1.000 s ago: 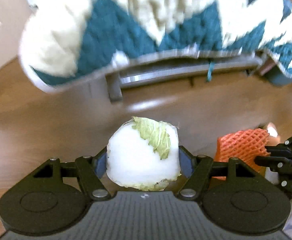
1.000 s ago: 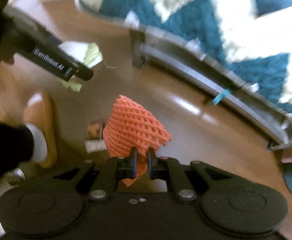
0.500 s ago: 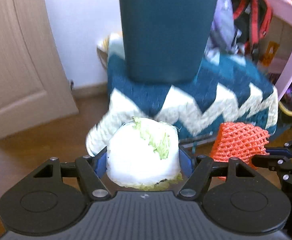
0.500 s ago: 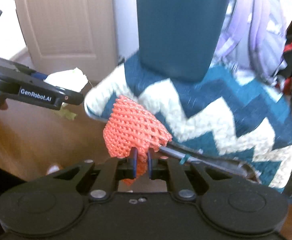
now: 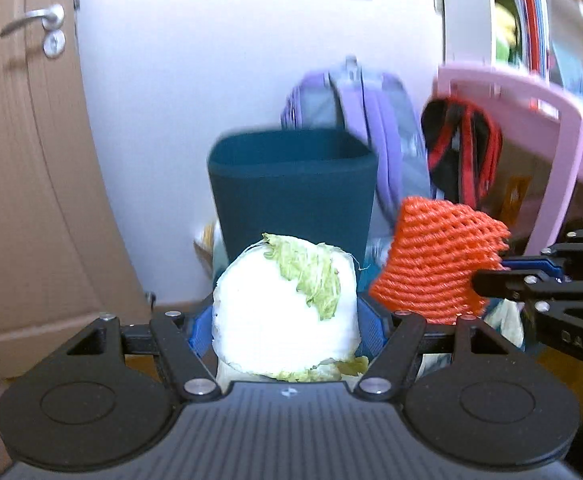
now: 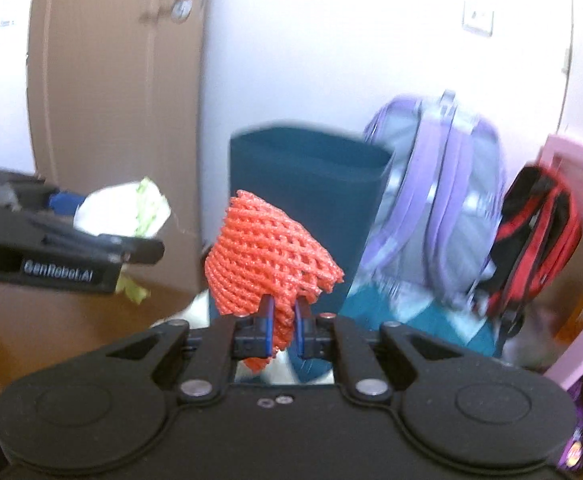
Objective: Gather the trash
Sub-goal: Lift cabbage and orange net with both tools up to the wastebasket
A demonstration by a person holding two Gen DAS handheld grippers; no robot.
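We are gripping the cabbage piece in our left tool. We are pinching the orange foam net in our right tool. The dark teal bin is standing just beyond both.

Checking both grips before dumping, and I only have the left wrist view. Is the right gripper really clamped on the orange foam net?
Observer: Yes. The right gripper is shut, its blue pads pinching the orange foam net at its narrow bottom edge.
Operator: Much hanging below?
Observer: Only a short tail; most of the net stands above the fingers.
Operator: Anything loose on my side?
Observer: A green leaf scrap shows under the left gripper, below its white leafy wad.
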